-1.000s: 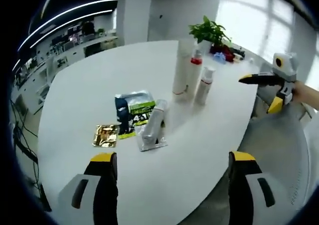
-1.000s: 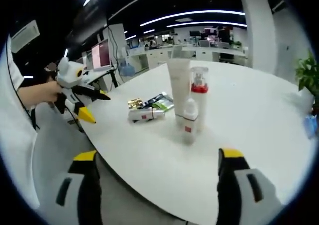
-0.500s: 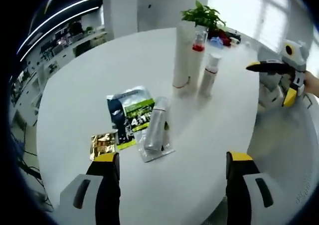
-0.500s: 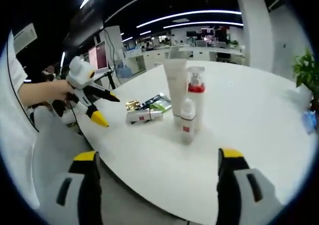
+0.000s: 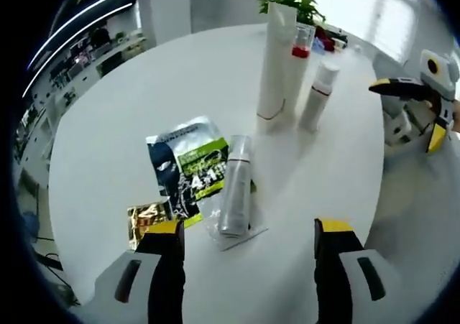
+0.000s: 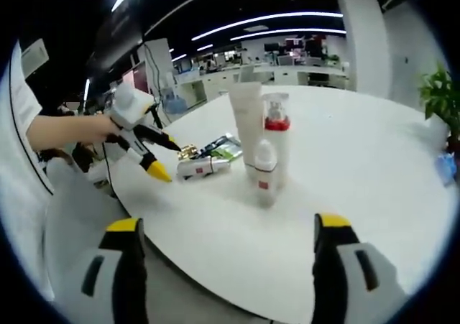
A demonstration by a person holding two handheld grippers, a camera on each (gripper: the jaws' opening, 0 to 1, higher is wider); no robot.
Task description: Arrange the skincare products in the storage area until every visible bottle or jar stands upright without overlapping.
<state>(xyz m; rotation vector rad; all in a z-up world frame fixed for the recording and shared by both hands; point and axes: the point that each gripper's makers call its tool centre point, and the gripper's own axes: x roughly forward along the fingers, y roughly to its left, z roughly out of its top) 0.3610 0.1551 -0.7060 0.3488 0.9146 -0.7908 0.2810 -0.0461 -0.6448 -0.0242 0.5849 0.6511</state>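
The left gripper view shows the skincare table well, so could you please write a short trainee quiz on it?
1. True or false: the silver bottle stands upright.
2. How many containers stand upright beside the tall white tube? A) one B) two C) four
3. Fill in: the silver bottle lies partly on a green and dark ____.

Key: 1 false, it lies on its side. 2 B, the red-collared bottle and the small white bottle. 3 sachet.
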